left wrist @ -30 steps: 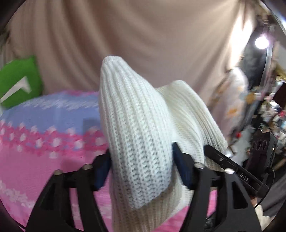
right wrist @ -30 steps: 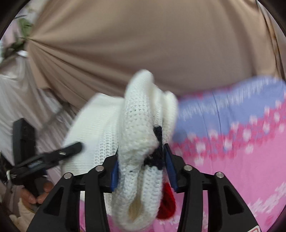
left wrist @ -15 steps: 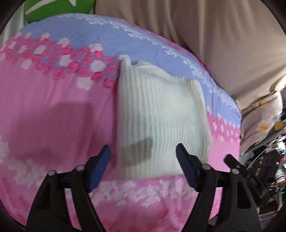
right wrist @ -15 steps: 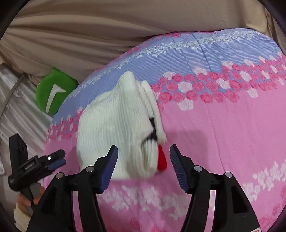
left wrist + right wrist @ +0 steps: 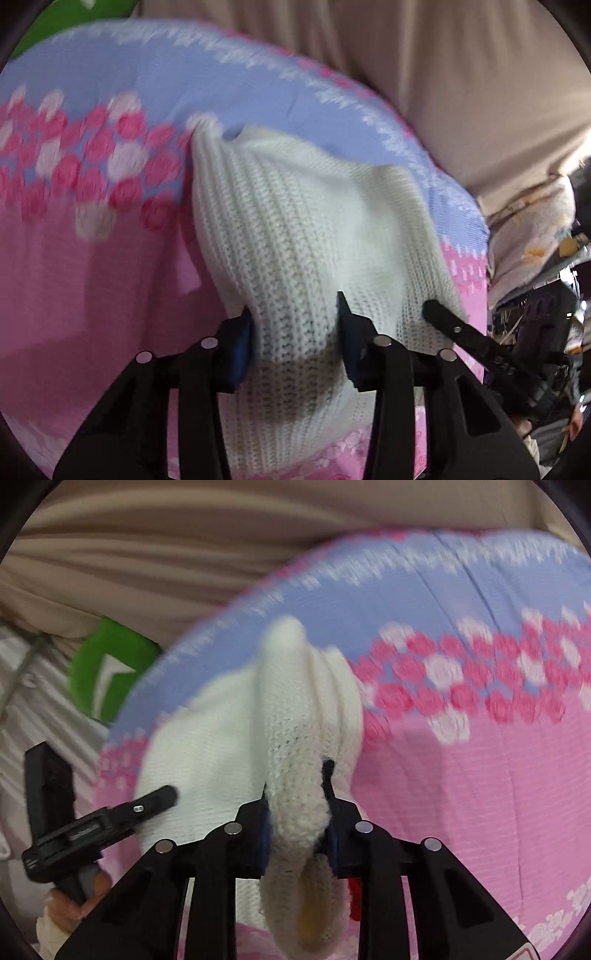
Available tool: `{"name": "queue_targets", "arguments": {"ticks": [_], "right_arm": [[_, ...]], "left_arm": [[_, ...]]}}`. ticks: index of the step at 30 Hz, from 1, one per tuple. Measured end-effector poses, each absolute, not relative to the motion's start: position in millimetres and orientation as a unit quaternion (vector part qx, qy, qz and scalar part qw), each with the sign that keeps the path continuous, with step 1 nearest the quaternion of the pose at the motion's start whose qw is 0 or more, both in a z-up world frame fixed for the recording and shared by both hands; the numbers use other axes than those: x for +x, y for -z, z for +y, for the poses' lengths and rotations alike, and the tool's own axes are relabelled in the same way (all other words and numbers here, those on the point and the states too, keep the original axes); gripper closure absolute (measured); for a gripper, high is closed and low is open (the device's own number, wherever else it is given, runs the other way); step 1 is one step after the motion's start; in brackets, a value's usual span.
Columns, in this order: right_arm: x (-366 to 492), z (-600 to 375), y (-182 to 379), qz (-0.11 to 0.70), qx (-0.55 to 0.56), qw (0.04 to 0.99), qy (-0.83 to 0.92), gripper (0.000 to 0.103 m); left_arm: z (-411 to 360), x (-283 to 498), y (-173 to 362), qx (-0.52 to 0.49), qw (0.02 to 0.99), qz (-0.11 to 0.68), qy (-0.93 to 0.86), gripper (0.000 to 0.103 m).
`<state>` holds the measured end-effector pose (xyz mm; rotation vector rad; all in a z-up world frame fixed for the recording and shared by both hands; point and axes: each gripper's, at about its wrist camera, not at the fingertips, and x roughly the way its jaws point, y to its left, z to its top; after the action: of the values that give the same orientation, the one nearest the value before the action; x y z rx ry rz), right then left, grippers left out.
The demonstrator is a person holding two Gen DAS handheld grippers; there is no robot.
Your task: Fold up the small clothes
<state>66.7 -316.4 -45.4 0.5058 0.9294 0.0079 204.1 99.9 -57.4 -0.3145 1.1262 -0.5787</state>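
While both grippers clamp the near edge of the white knit garment [image 5: 295, 229], left gripper [image 5: 295, 332] and right gripper [image 5: 297, 805] side by side, its length runs away from them across the floral bedspread [image 5: 480, 775].

Left wrist view: looking forward and down along the left gripper [image 5: 295, 332], very near the white knit garment [image 5: 303, 229] on the floral bedspread [image 5: 92, 258]. Right wrist view: same close downward angle along the right gripper [image 5: 297, 812]. Shared by both: garment, bedspread, beige curtain [image 5: 184, 535] behind, and each other's gripper at the frame edge.
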Motion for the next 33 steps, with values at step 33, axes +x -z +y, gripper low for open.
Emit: {"name": "queue_targets", "arguments": {"ticks": [33], "right_arm": [[85.4, -326.6, 81.3, 0.505, 0.166, 0.845, 0.063, 0.083]], "left_arm": [[84.4, 152.4, 41.4, 0.043, 0.842, 0.523, 0.125, 0.052]]}}
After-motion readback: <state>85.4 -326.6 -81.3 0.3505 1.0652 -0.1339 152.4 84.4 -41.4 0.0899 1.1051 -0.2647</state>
